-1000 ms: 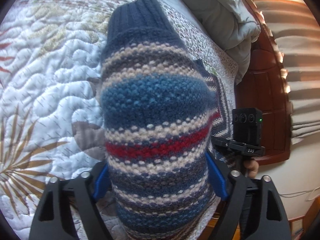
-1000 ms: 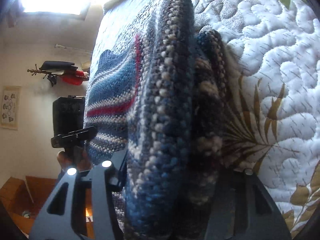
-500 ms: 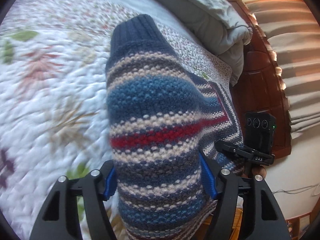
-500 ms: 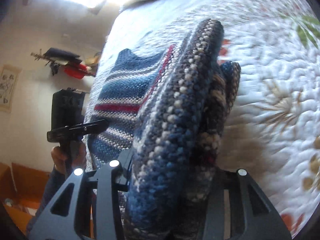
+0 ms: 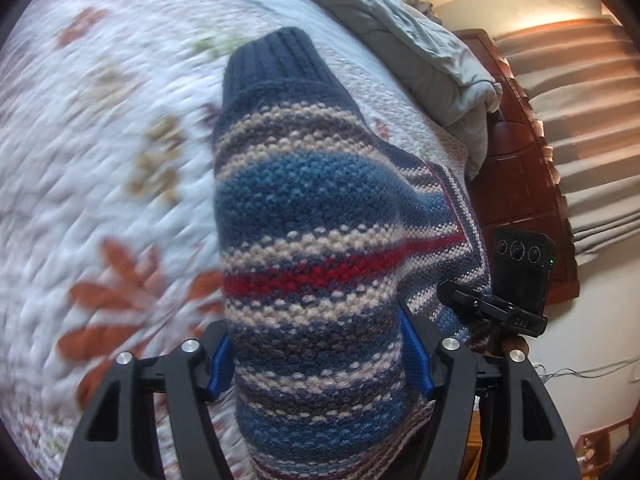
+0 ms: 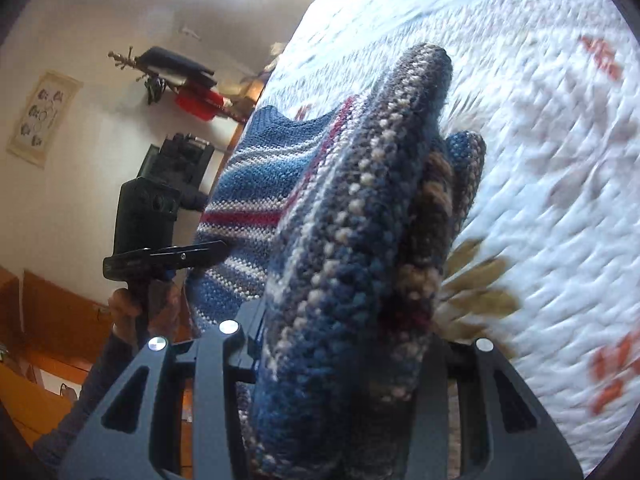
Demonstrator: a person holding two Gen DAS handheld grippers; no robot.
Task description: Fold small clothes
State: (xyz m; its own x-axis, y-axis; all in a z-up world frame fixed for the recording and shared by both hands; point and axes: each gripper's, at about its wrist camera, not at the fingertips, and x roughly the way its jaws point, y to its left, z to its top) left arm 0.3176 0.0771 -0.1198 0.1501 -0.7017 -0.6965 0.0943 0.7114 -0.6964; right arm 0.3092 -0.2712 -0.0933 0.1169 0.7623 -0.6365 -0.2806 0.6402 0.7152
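Observation:
A small striped knit sweater [image 5: 304, 216] in blue, cream, grey and red, with a navy ribbed cuff at its far end, hangs between both grippers above the quilted bedspread [image 5: 100, 152]. My left gripper [image 5: 320, 356] is shut on the sweater; thick knit fills the gap between its blue-padded fingers. My right gripper [image 6: 344, 352] is shut on a bunched fold of the same sweater [image 6: 360, 240]. The rest of the sweater stretches left toward the other gripper [image 6: 160, 248], which a hand holds. In the left wrist view the right gripper's camera unit [image 5: 520, 276] sits beside the sweater.
A grey duvet [image 5: 420, 40] is heaped at the head of the bed against a dark wooden headboard [image 5: 520, 184]. The bed's edge [image 6: 264, 92] runs along the left of the right wrist view, with a wall, a coat rack [image 6: 176, 72] and wooden furniture [image 6: 48, 320] beyond.
Both grippers have carried the sweater across the bed; the quilt pattern has shifted and blurred, and more of the room shows. Both grips stay the same.

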